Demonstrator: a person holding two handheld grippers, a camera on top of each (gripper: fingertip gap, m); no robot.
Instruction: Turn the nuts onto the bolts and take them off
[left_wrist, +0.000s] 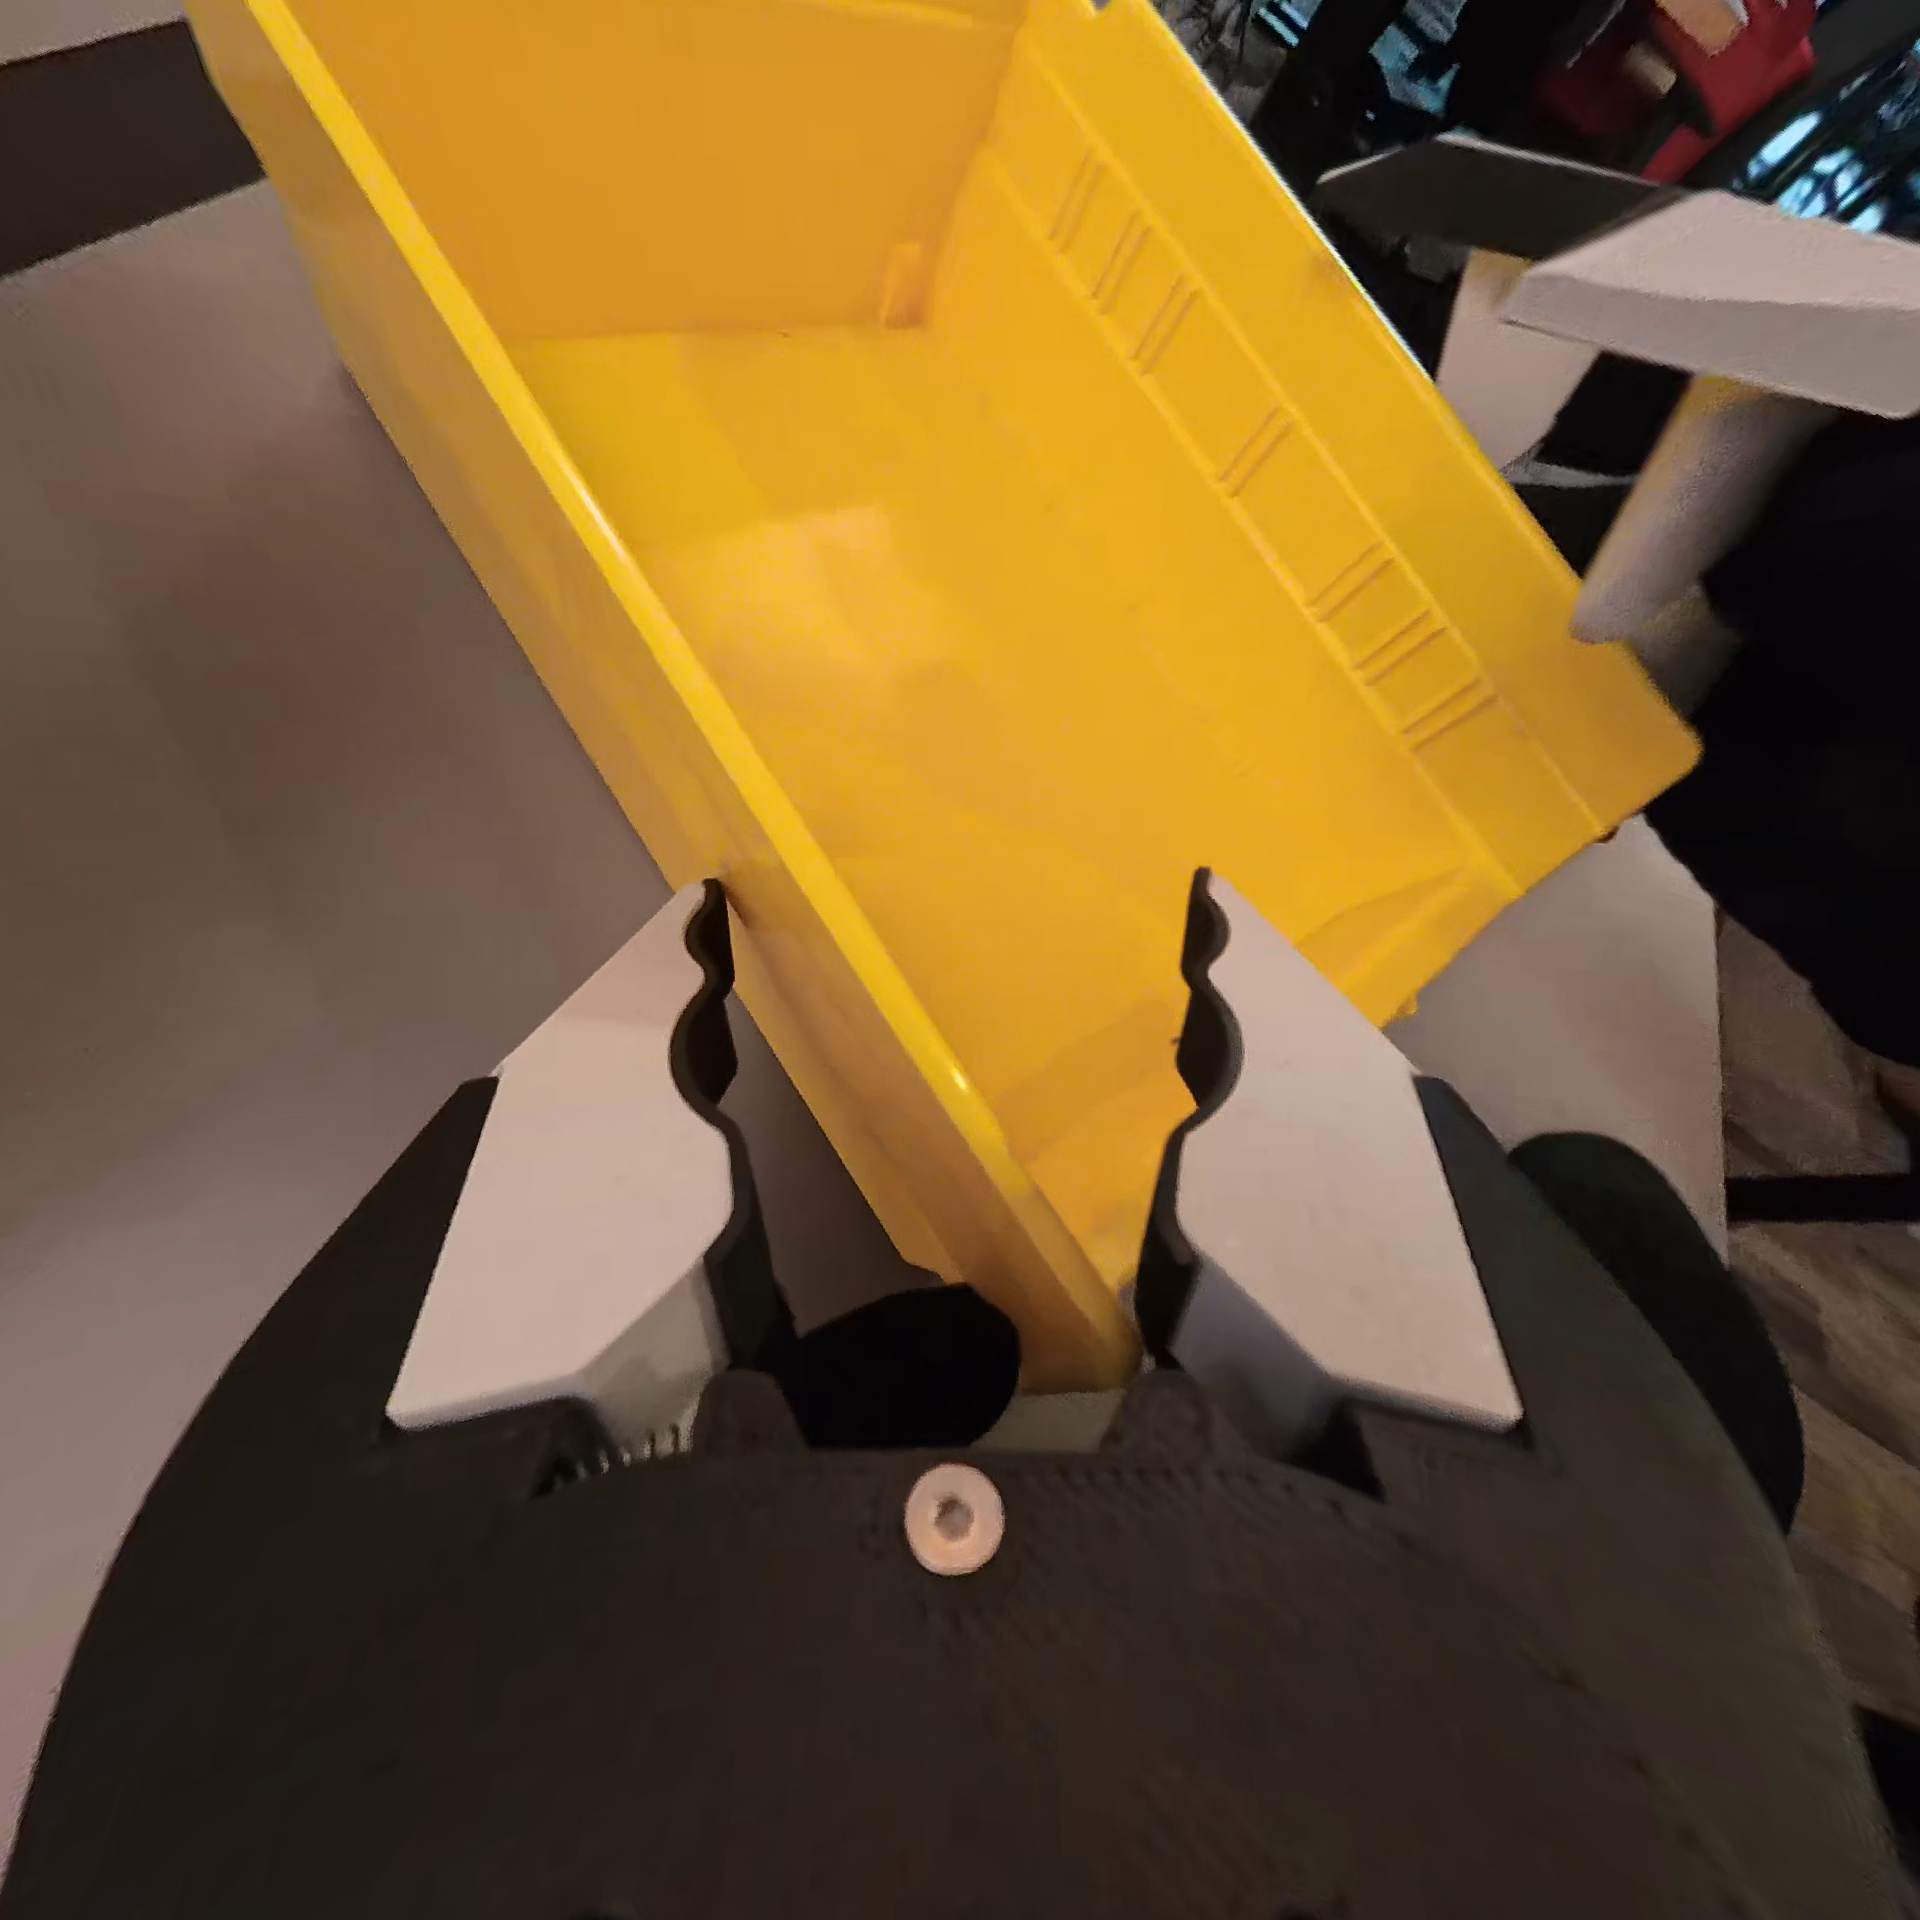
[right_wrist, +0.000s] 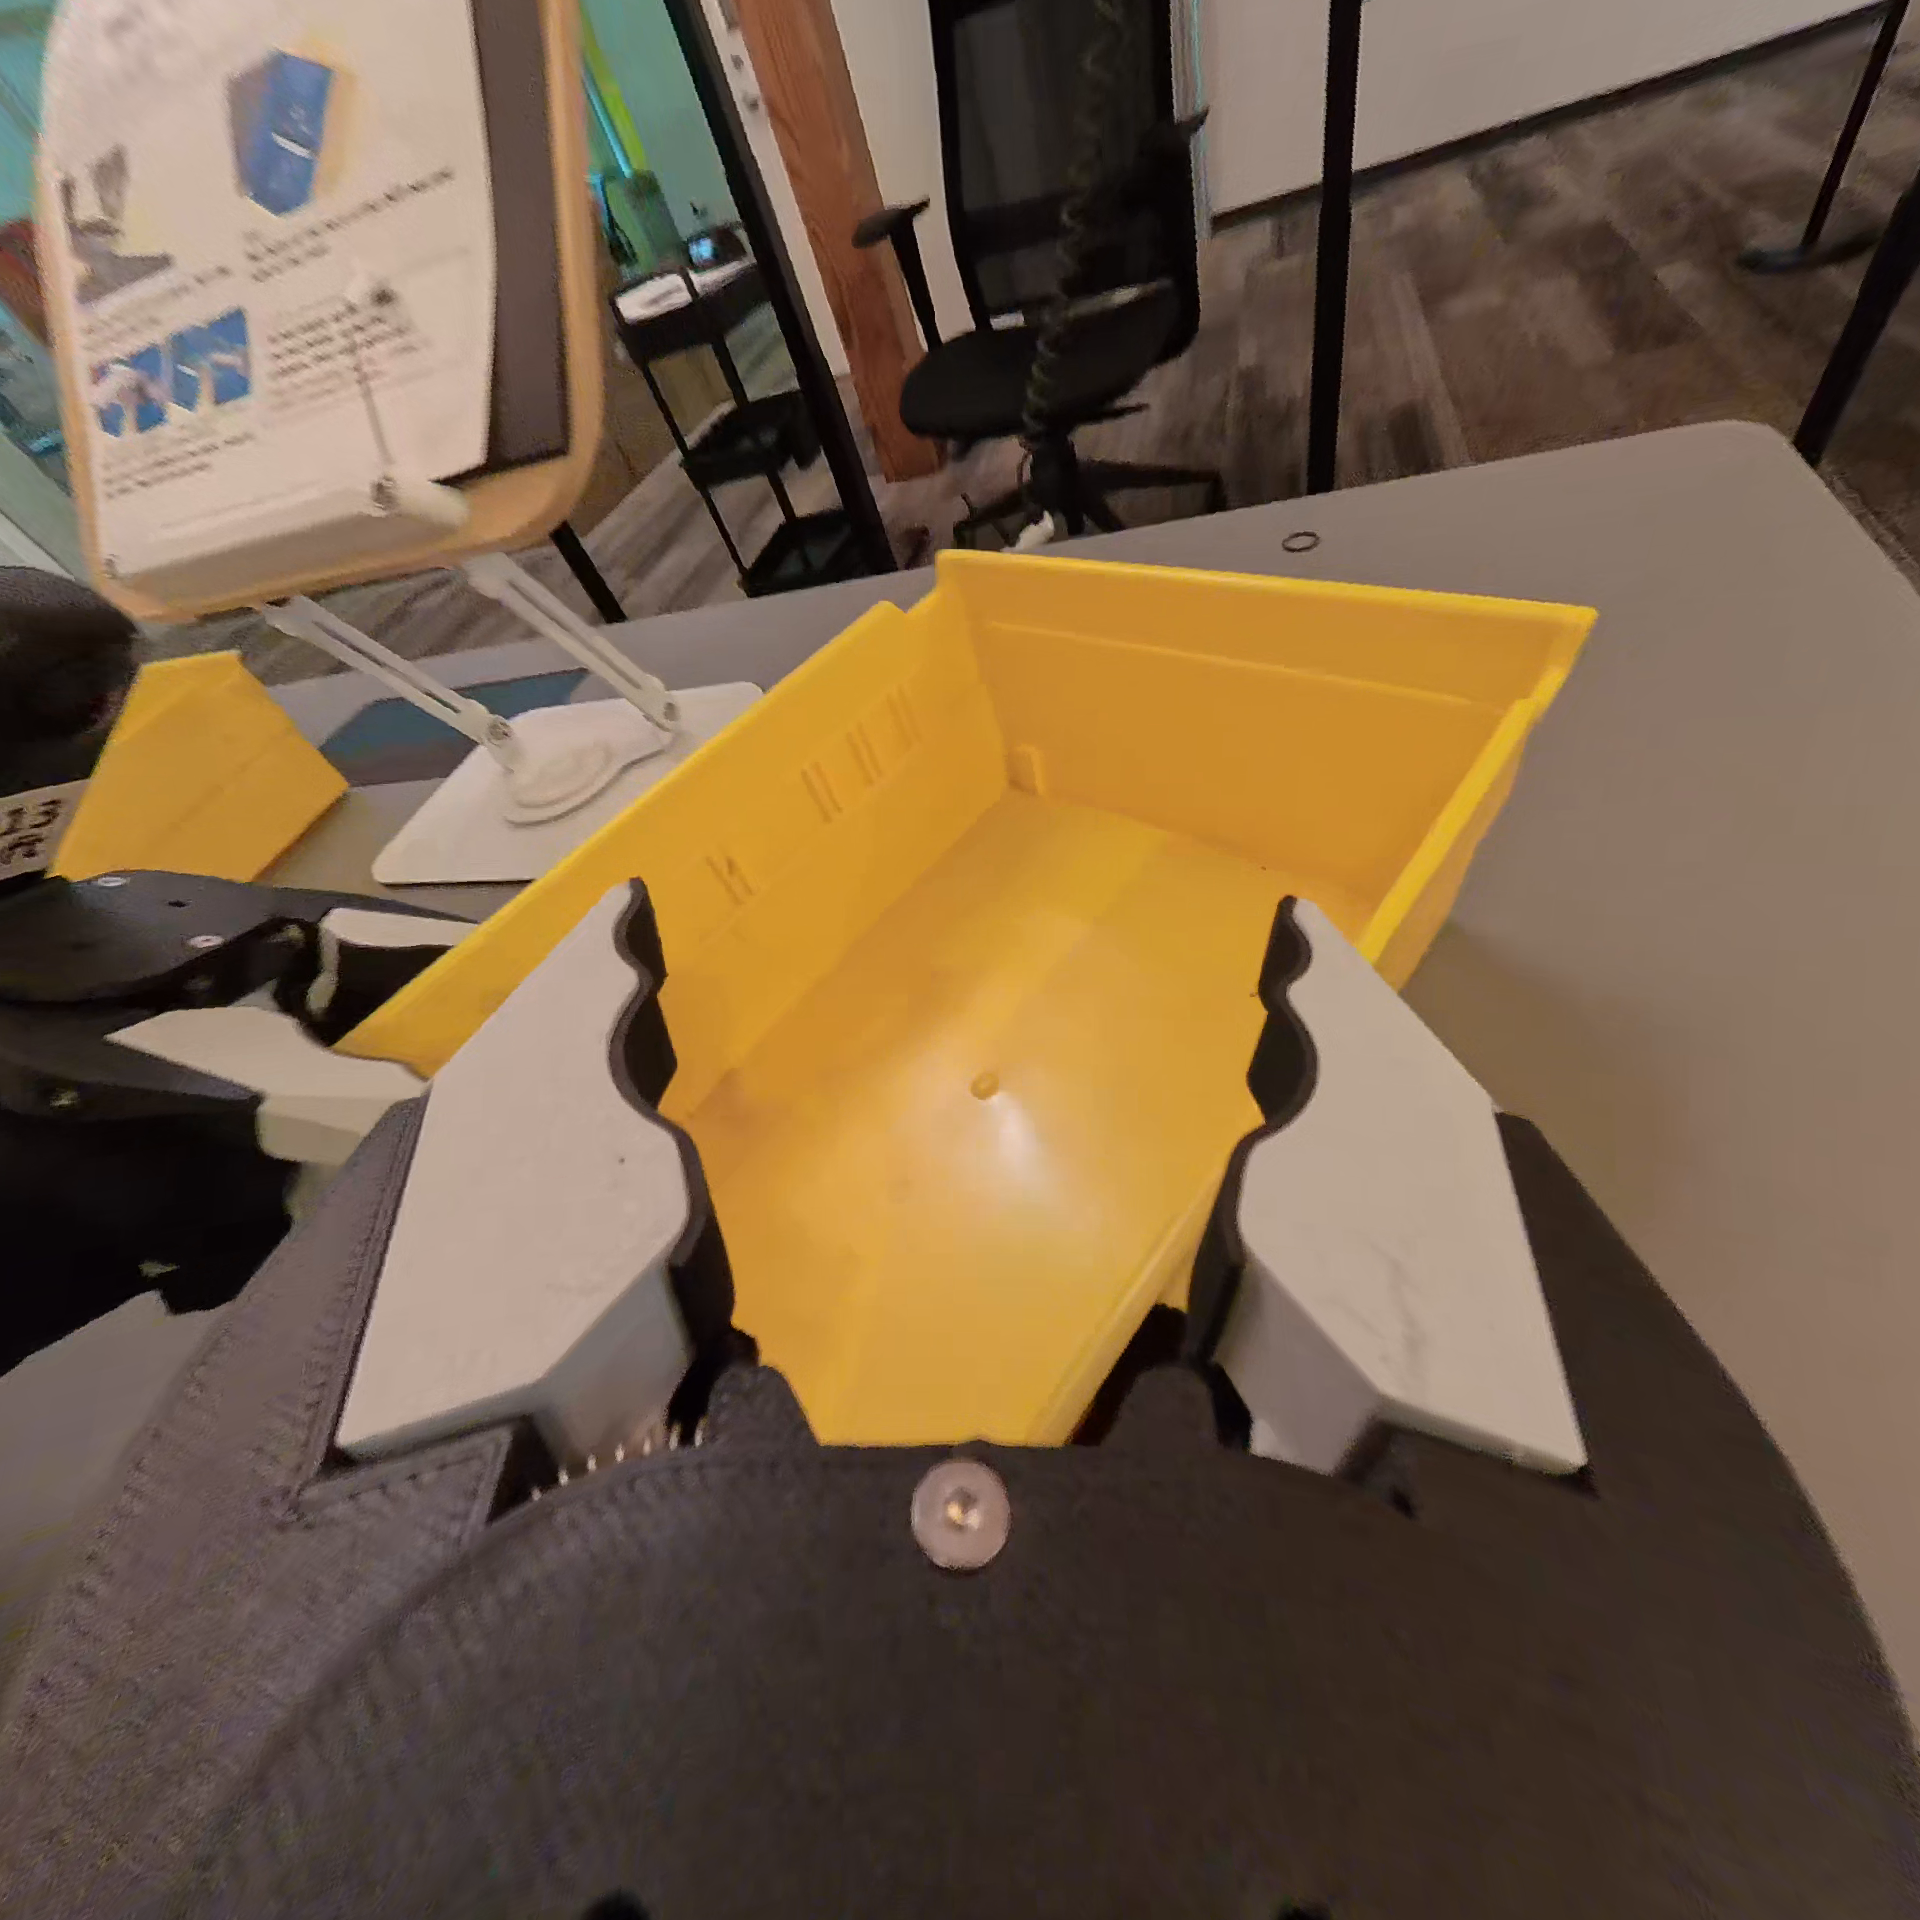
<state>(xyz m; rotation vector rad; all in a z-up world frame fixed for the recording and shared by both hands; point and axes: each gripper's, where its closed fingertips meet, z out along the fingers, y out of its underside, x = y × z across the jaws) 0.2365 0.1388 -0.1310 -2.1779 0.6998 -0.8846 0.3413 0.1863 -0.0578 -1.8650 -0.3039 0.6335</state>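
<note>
A yellow plastic bin (left_wrist: 1195, 364) stands on the grey table, and I see nothing inside it. No nuts or bolts show in either view. My left gripper (left_wrist: 958, 885) is open, and the bin's left side wall runs between its fingers without being clamped. My right gripper (right_wrist: 961, 902) is open over the low front end of the same bin (right_wrist: 1247, 707), looking along its bare floor. The left gripper (right_wrist: 343, 1008) also shows in the right wrist view, at the bin's near left corner.
A second yellow bin (right_wrist: 197, 769) sits at the far left on the table (right_wrist: 1662, 935). A white stand (right_wrist: 561, 779) holds a board with paper (right_wrist: 312, 291) behind it. A small black ring (right_wrist: 1299, 541) lies near the table's far edge. An office chair (right_wrist: 1039, 312) stands beyond.
</note>
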